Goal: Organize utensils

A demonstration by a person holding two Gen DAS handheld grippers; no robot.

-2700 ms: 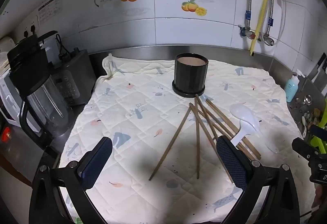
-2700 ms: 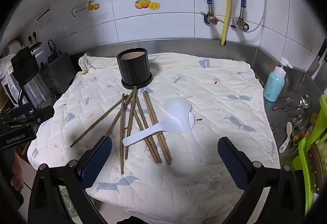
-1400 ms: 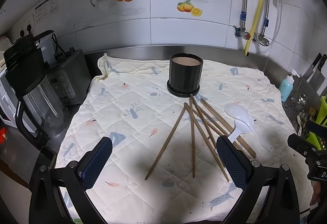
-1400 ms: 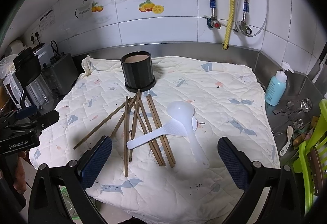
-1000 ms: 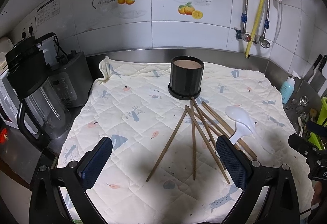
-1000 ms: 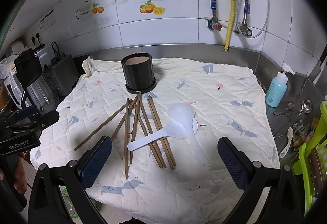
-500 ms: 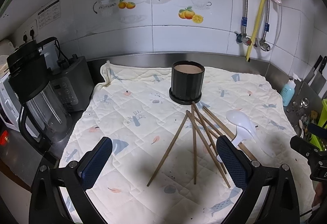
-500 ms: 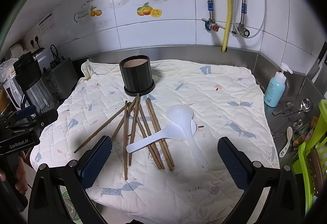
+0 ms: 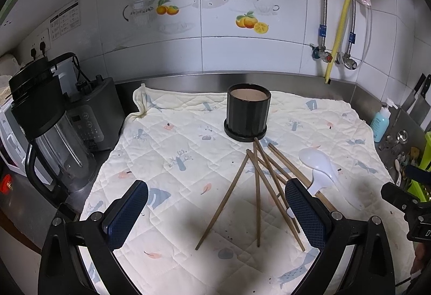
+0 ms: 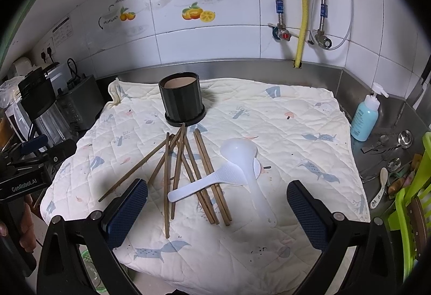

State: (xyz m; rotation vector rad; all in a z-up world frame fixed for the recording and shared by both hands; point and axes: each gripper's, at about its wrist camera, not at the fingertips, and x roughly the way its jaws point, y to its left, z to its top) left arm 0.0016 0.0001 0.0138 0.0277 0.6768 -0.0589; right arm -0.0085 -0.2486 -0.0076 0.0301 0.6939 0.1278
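A black utensil cup (image 9: 247, 113) (image 10: 182, 102) stands empty at the back of a quilted cloth (image 9: 175, 149) (image 10: 285, 133). Several brown chopsticks (image 9: 258, 187) (image 10: 186, 168) lie fanned out in front of it. Two white rice spoons (image 9: 317, 168) (image 10: 237, 157) lie across and beside the chopsticks. My left gripper (image 9: 215, 210) is open and empty above the cloth's front, left of the spoons. My right gripper (image 10: 216, 210) is open and empty above the chopsticks' near ends.
A blender (image 9: 45, 130) and a grey appliance (image 9: 94, 114) stand left of the cloth. A blue soap bottle (image 10: 366, 117), small spoons (image 10: 377, 187) and a green rack (image 10: 414, 200) are on the right. A steel backsplash and tiled wall (image 10: 215, 39) close the back.
Both grippers have drifted slightly up and back, so the cup and utensils sit a little lower in view. Nothing on the cloth has moved.
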